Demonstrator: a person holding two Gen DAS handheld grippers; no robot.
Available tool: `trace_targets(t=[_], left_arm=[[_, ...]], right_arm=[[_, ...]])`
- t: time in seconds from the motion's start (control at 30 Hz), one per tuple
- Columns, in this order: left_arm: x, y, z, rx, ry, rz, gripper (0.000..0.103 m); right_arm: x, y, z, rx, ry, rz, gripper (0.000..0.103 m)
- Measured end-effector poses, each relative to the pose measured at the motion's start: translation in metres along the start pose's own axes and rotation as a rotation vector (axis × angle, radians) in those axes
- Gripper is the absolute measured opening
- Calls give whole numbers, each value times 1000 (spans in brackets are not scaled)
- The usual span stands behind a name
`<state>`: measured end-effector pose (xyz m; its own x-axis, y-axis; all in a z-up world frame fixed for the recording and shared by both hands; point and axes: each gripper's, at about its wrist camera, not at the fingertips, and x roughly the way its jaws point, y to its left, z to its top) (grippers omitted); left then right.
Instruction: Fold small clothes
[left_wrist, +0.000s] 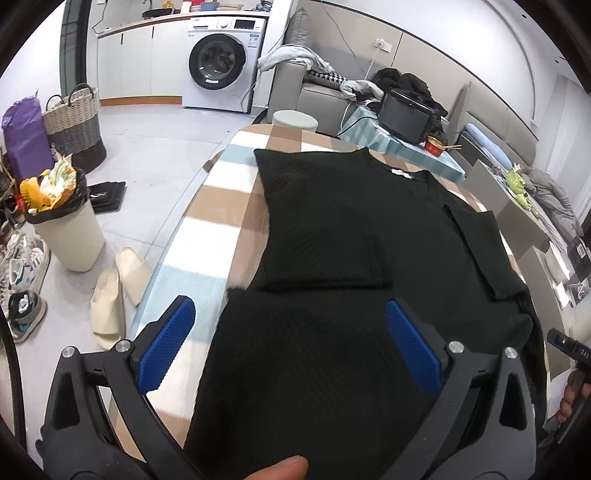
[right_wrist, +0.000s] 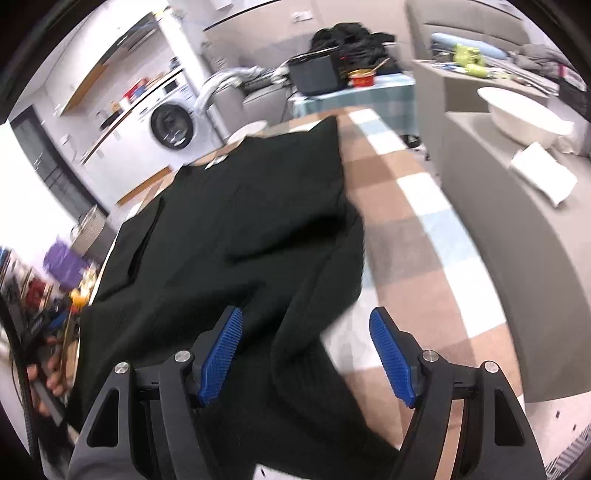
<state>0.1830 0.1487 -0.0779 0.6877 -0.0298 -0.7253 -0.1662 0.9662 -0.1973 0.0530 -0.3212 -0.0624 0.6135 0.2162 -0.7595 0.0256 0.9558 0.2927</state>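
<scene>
Centrally, one black ribbed knit top (left_wrist: 332, 229) lies flat on the checked worktop (left_wrist: 218, 206), both sleeves folded inward, white neck label on the far side. Left gripper (left_wrist: 288, 343): spread wide over the near hem, nothing held. Right gripper (right_wrist: 306, 354): parted above the top's near right edge, empty.

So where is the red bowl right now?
In the left wrist view the red bowl sits upper right, on the small striped table beside the black box, beyond the black garment.
</scene>
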Motion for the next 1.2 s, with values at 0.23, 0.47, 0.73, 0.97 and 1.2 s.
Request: trace_targets(t=[0.23, 0.47, 0.73, 0.97, 1.2], left_arm=[[-24, 12, -23, -11, -10, 40, 102], [-45, 28, -43, -80, -19, 28, 102], [-73, 46, -81, -70, -37, 61, 102], [-94, 50, -114, -46, -40, 71, 102], [-99, 56, -128, -51, -30, 78, 102]], right_arm=[[30, 14, -15, -132, 119, -4, 21], [4, -4, 1, -155, -25, -182, 5], [-11, -42, -25, -59, -20, -96, 40], [-30, -38, -72, -101, -20, -38, 43], [-43, -41, -75, -60, -18, -21, 43]])
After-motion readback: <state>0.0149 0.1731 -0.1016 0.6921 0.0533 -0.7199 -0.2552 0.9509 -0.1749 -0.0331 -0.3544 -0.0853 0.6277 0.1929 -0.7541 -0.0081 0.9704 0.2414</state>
